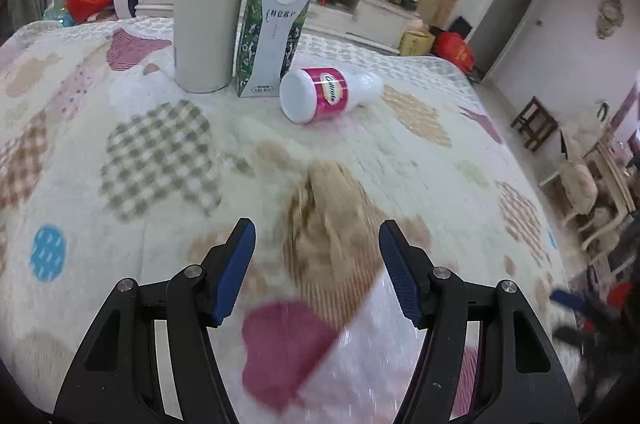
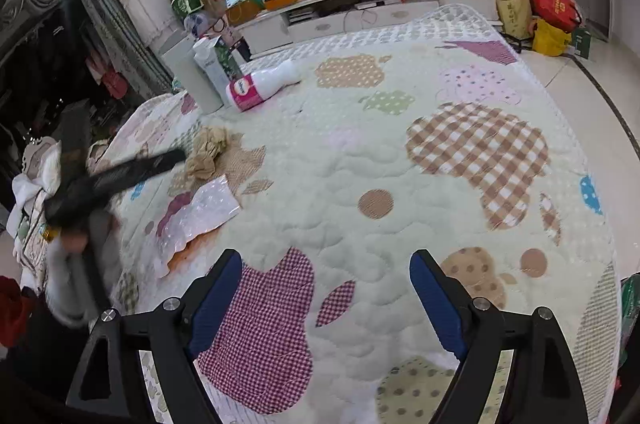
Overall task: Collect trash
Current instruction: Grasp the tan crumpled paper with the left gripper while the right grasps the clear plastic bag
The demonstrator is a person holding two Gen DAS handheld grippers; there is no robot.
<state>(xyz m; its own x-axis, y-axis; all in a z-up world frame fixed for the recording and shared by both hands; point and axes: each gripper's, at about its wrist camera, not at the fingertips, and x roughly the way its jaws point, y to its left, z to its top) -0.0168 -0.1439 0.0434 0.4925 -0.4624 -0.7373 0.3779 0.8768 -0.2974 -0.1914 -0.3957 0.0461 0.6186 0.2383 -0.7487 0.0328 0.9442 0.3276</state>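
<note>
Both grippers released above the quilt

Left gripper (image 1: 317, 238) straddles crumpled brown paper (image 1: 328, 220) at frame centre, not pressing it; right gripper (image 2: 326, 272) empty; bottle (image 1: 320, 95) lies above centre.

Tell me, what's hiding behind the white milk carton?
A green patterned box stands right behind the milk carton, with only its edge showing. The tall grey bin stands beside them. The carton covers the rest of the box, so what it is stays unclear.
</note>
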